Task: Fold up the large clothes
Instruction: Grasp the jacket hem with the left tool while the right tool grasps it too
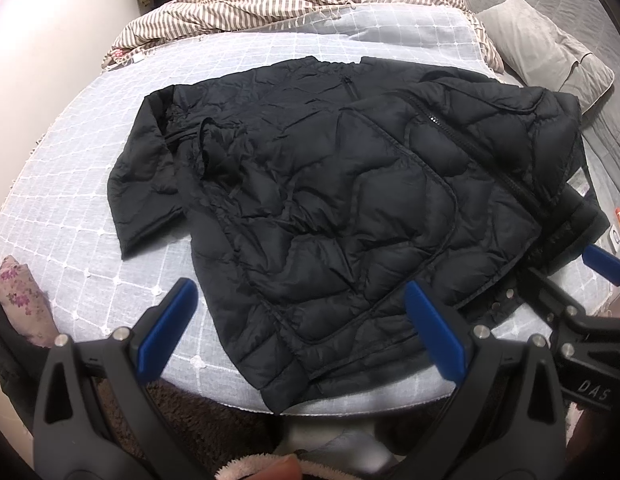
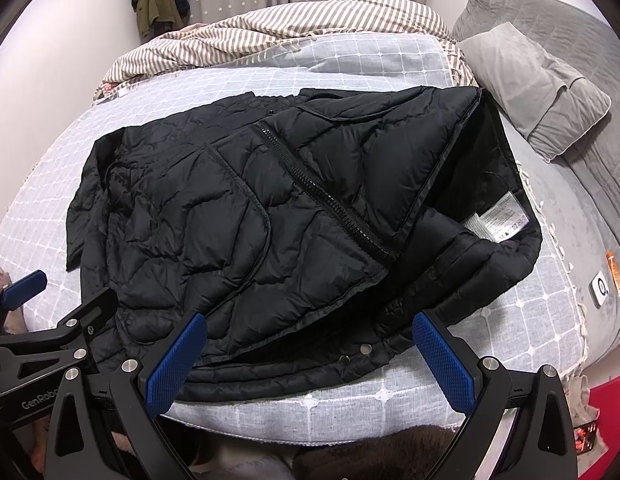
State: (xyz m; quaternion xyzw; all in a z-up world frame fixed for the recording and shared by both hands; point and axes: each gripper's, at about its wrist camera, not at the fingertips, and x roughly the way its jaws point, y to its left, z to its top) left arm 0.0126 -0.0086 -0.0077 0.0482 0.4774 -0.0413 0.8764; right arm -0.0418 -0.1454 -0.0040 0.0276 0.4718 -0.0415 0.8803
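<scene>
Jacket (image 2: 238, 216): black quilted synthetic cloth, faint sheen, puffy; plastic-looking zip (image 2: 321, 192); metal snaps (image 2: 365, 348); white paper-like label (image 2: 501, 220). Bedspread (image 1: 90, 200): pale matt woven cloth, raised white grid. Left tongs (image 1: 302, 324) and right tongs (image 2: 310, 360): matt black plastic, blue textured pads (image 2: 445, 364), bright metal pins. Pillow (image 2: 533, 80): grey soft cloth.

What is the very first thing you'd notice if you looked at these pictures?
The big black quilted puffer jacket spread across the pale blue checked bed cover grabs the eye first, with its front flap turned back to show a white care label. Next come the blue-padded left gripper and right gripper, both open at the near edge of the bed. Behind lies a crumpled brown-and-white striped blanket.
</scene>
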